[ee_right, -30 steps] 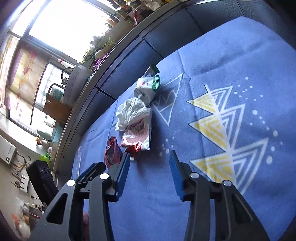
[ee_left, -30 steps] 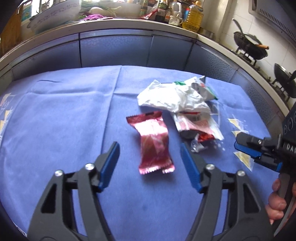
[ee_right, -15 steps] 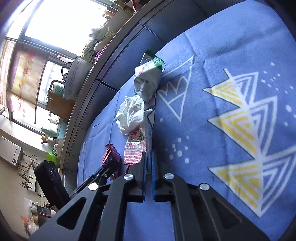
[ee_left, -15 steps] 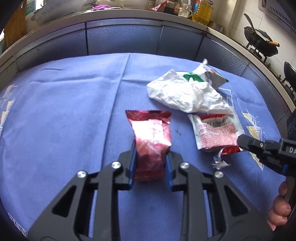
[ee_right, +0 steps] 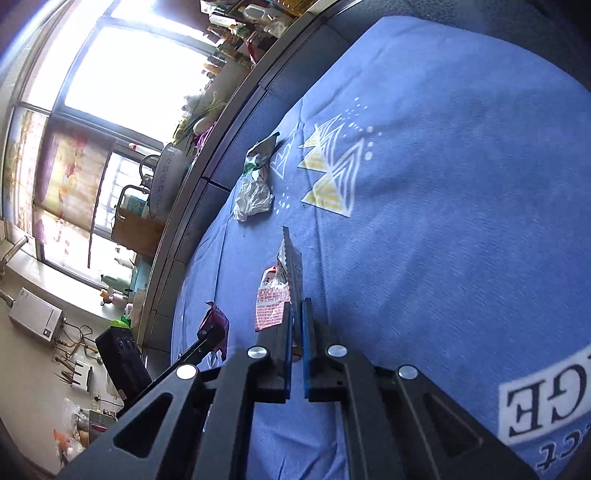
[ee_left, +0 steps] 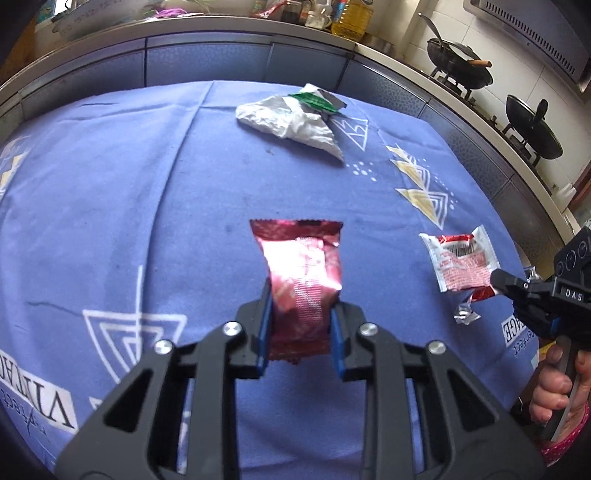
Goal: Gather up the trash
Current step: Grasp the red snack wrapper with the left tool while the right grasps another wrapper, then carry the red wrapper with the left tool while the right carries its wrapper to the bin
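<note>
Two grippers each hold a piece of trash above the table, which is covered by a blue cloth with white and yellow triangle prints. The left gripper has its jaws closed on the near end of a shiny red snack wrapper, whose far end points toward 12 o'clock in the left wrist view. At about 3 o'clock in that view, the right gripper pinches the corner of a red-and-white sachet; a small scrap of foil hangs just below it. From the right wrist view, the right gripper has its jaws nearly together on the sachet's edge, with the packet sticking out toward 12 o'clock. Well apart from both, toward 12 o'clock in the left wrist view, a crumpled white bag lies on the cloth, touching a green-and-white wrapper just behind it. A kitchen counter with bottles runs along the far side.
</note>
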The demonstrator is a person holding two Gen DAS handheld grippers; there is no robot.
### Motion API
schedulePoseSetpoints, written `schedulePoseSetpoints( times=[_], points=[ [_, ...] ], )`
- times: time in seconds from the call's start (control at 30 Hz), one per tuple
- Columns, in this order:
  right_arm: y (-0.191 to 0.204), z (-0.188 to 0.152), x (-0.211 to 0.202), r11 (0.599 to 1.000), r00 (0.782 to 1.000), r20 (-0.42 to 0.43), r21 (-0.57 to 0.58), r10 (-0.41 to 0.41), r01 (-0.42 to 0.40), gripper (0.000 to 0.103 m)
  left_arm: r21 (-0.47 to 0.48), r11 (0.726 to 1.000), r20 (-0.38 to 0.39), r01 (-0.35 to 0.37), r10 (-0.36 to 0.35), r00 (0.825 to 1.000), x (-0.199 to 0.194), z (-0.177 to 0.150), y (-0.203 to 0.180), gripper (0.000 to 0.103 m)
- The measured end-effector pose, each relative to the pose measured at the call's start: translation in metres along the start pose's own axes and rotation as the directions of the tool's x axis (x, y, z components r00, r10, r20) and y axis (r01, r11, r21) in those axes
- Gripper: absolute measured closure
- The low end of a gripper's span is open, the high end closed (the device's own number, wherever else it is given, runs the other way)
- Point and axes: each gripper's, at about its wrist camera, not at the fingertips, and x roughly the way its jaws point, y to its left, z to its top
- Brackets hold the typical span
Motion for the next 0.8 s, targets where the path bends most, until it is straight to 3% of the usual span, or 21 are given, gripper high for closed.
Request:
schedulePoseSetpoints(
  times=[0.4, 0.8],
  points=[
    [-0.022, 0.002, -0.047, 0.999, 0.995, 0.092, 0.020, 0.032, -0.034, 0.100, 0.186, 0.982, -0.007, 0.008, -0.006, 1.000, 0.009, 0.001, -0.088, 0.078],
    [-0.045, 0.000, -0.067, 0.997, 0.991, 0.120, 0.056, 0.054, -0.062, 0.100, 0.246, 0.969, -0.028, 0.005, 0.002, 1.000, 0.023, 0.002, -0.128, 0.078]
  ],
)
